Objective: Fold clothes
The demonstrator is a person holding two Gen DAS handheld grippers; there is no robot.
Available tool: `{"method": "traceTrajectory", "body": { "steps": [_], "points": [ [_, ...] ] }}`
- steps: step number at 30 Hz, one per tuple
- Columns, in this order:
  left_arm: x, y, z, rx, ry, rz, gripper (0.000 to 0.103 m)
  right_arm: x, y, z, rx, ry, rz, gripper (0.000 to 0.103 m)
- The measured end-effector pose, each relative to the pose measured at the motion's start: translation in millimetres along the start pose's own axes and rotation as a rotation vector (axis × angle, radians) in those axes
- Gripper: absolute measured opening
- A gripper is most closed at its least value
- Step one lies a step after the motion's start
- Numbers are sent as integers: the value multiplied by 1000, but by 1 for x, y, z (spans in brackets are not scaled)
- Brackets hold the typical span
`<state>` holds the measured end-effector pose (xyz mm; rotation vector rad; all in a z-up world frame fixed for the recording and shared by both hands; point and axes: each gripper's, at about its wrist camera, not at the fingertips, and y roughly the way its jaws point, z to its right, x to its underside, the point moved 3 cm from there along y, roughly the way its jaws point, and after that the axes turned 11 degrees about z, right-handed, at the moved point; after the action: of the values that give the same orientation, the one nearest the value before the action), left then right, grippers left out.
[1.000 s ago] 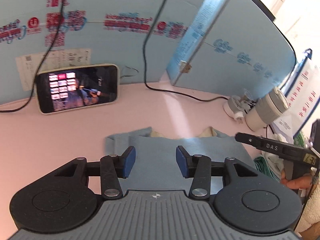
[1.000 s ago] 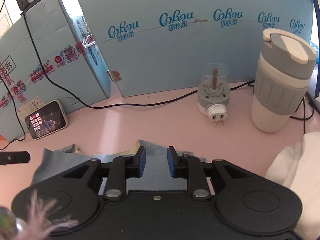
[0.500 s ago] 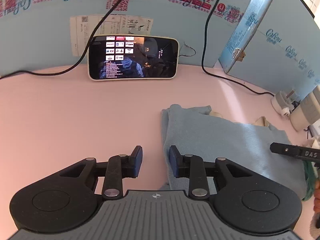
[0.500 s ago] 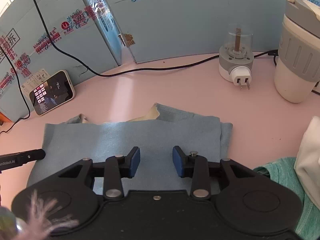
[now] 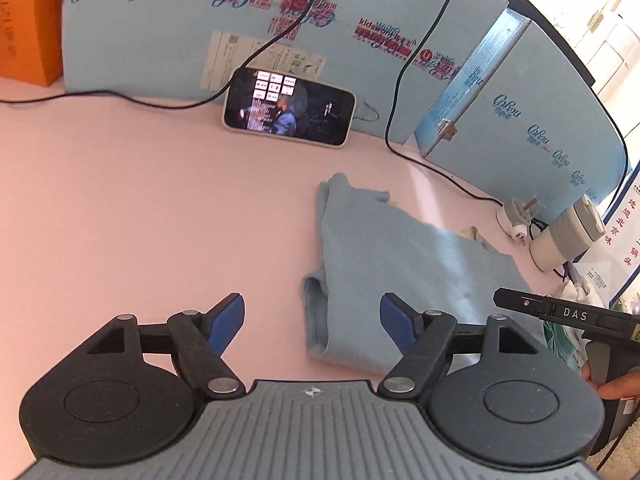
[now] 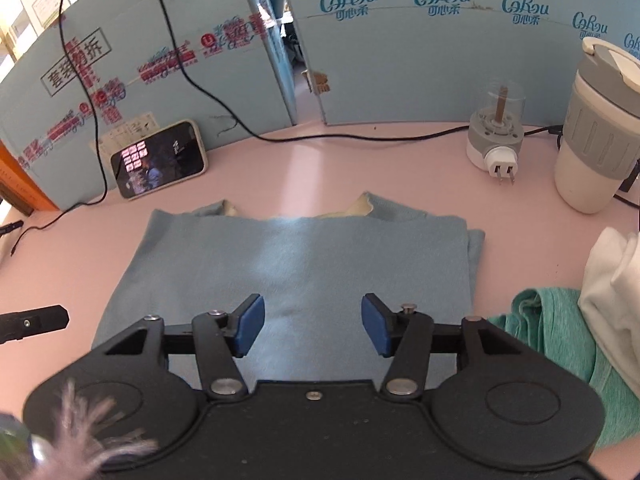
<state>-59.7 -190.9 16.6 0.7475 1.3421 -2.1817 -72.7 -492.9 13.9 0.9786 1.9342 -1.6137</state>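
A light blue garment (image 6: 288, 264) lies folded flat on the pink table (image 6: 352, 160), with cream lining showing at its far edge. My right gripper (image 6: 313, 328) hovers over its near half, jaws opening, nothing pinched between the blue pads. In the left wrist view the same blue garment (image 5: 392, 264) lies right of centre. My left gripper (image 5: 312, 324) sits at its near left corner, jaws opening wide, pads clear of the cloth. The right gripper's black finger (image 5: 560, 314) pokes in from the right edge.
A lit phone (image 5: 289, 106) leans on the blue cardboard wall (image 5: 168, 40), with black cables running across. A plug-in device (image 6: 496, 136) and a grey-white cup (image 6: 600, 132) stand at the far right. Green cloth (image 6: 560, 340) and white cloth (image 6: 612, 292) are piled right.
Both grippers have drawn back off the blue garment and their jaws have spread wider. The left one swung left to the garment's near left corner.
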Motion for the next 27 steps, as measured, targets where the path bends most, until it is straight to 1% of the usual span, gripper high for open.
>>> {"method": "traceTrajectory", "body": {
  "steps": [4,5,6,7,11,14,18,21,23,27],
  "points": [
    [18,-6,-6,10,-9,-46,76,15,-13,-9,2,-9,-18,55],
    [21,-8,-5,16,-5,-53,77,18,-16,-11,6,-6,-18,57],
    [24,-9,-5,23,1,-57,79,21,-19,-12,10,-3,-18,61],
    [25,-10,-3,32,7,-59,79,24,-22,-13,15,-4,-19,62],
    [33,-14,-1,51,17,-69,80,35,-34,-15,41,-3,-26,62],
    [38,-17,-2,56,10,-79,81,45,-43,-13,85,-23,-40,62],
    [42,-18,-6,43,1,-88,82,61,-55,-14,130,-82,-70,62],
    [43,-14,-7,11,5,-99,82,74,-62,-16,160,-148,-98,62],
    [43,-11,-5,-2,12,-108,82,78,-64,-12,162,-131,-111,62],
    [44,-4,6,10,34,-125,84,82,-65,-3,152,-77,-115,62]
  ]
}}
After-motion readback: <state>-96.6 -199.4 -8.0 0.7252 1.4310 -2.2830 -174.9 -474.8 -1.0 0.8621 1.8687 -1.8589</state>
